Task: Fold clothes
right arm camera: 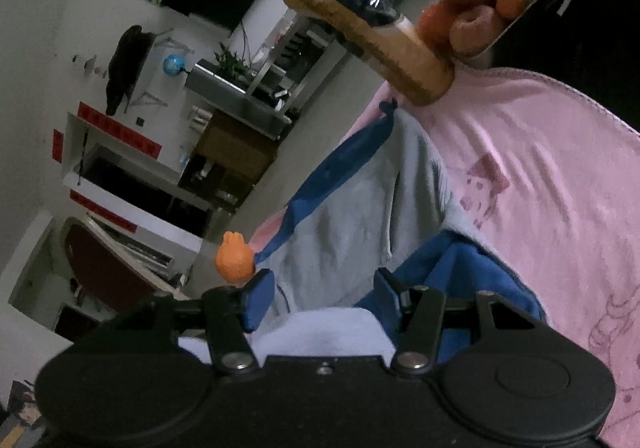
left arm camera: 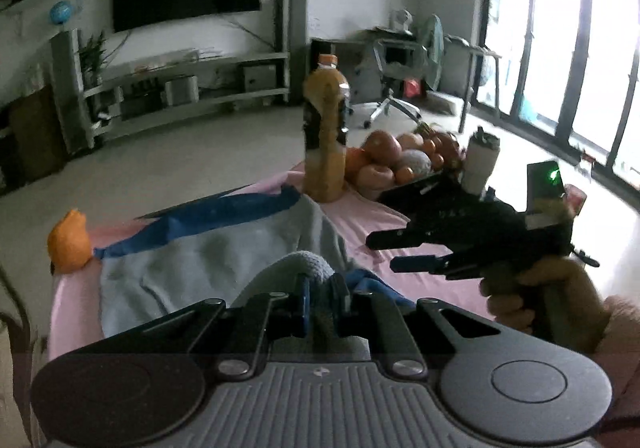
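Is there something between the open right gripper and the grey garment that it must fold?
Nothing visible. The right gripper hangs open directly over the grey garment, with only cloth between its fingers. The juice bottle stands further off at the cloth's far end.

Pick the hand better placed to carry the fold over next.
Left. The left tool is already shut on a raised fold of the grey fleece garment with blue trim. The right tool hangs open above the pink blanket, gripping nothing.
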Demonstrator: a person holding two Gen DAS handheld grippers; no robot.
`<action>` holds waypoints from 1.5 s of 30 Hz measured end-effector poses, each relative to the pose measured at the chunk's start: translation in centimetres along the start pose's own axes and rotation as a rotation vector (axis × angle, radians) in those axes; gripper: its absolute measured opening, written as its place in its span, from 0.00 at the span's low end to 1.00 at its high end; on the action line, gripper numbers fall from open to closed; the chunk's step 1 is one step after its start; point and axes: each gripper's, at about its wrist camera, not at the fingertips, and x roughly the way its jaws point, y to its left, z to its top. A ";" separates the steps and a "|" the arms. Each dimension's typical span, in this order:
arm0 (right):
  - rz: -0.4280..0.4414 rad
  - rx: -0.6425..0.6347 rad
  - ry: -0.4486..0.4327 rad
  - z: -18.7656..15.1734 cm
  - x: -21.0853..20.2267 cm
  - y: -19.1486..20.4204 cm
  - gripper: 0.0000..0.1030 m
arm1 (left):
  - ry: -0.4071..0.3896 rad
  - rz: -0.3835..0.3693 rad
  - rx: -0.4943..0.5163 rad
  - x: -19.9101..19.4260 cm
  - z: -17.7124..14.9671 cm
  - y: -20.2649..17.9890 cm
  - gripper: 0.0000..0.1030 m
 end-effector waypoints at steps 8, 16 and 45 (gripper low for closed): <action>0.093 -0.119 0.157 -1.1 1.9 1.9 0.26 | -0.079 0.069 -0.097 -3.2 -3.5 0.8 0.09; -0.004 -0.284 0.479 -7.6 9.8 3.8 0.27 | -0.158 0.022 -0.006 -5.4 -5.7 -1.6 0.09; -0.333 -0.018 0.192 -2.7 4.4 -1.2 0.50 | 0.006 0.326 -0.190 9.8 0.1 6.9 0.40</action>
